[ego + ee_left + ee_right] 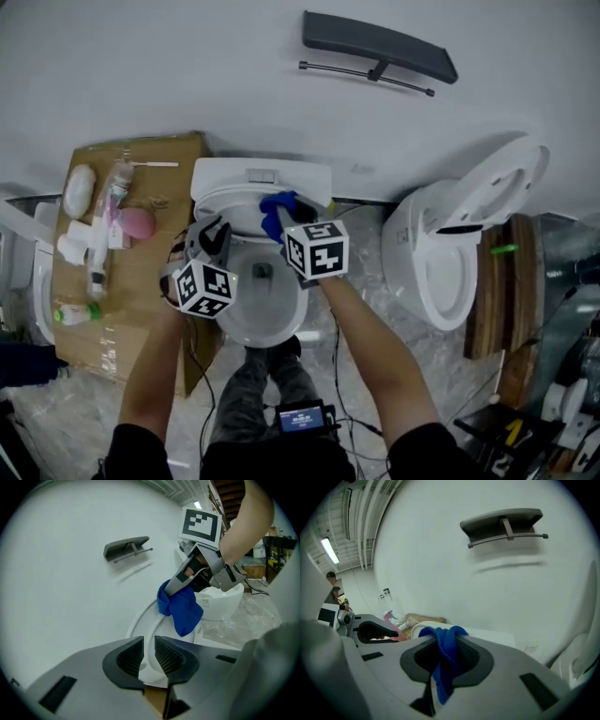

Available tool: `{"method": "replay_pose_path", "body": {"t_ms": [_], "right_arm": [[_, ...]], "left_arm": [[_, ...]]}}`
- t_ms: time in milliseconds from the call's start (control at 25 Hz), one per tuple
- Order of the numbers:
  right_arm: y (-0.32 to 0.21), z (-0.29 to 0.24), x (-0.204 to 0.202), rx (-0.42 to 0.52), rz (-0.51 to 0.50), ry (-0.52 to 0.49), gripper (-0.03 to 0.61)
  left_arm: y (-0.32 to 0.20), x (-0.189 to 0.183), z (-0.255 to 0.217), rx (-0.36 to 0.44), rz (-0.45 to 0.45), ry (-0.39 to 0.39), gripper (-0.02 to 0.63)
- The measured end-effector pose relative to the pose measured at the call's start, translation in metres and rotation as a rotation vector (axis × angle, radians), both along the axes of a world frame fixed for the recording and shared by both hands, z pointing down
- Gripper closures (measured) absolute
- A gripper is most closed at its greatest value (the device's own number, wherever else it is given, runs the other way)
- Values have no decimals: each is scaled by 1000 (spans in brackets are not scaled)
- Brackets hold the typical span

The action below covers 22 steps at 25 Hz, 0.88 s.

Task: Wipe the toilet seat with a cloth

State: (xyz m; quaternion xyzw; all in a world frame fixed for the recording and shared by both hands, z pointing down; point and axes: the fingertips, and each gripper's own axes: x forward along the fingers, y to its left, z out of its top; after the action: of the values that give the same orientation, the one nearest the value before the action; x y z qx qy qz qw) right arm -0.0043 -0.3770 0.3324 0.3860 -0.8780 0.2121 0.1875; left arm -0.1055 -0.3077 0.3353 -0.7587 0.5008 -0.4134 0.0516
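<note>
Two grippers work over a white toilet (234, 323), seen from the head view with the person standing right in front of the bowl. The right gripper (296, 217) reaches to the back of the seat, just in front of the cistern (262, 176). Its jaws are clenched on a blue cloth (444, 665). In the right gripper view the fabric is bunched into a thick fold between the two pads, humps up above them and trails down below. The left gripper view shows the same cloth hanging from those jaws, its loose end down against the white curve of the seat.

The left gripper (149, 656) sits at the toilet's left rim, near a cardboard box (141, 291) that carries bottles. Its jaws stand only a narrow slit apart. Both ribbed pads are bare, and the white of the toilet with a strip of brown cardboard shows through the gap. Nothing is visibly pinched there.

A second toilet (431, 281) with its lid raised stands to the right, and a dark shelf (380, 45) is on the wall above.
</note>
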Motion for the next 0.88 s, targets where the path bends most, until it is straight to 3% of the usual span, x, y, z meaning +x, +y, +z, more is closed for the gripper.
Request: {"method": "replay_pose_path", "body": {"t_ms": [240, 400, 640, 880], "right_arm": [[-4, -1, -2, 118, -47, -16, 517], [-3, -1, -4, 196, -48, -24, 517], [-1, 0, -25, 302, -76, -11, 517], [4, 10, -53, 287, -73, -12, 517]], "left_arm": [[5, 3, 21, 22, -141, 151, 552], [8, 4, 33, 45, -163, 221, 561], [14, -6, 54, 52, -185, 256, 563], [30, -17, 65, 22, -180, 275, 565]]}}
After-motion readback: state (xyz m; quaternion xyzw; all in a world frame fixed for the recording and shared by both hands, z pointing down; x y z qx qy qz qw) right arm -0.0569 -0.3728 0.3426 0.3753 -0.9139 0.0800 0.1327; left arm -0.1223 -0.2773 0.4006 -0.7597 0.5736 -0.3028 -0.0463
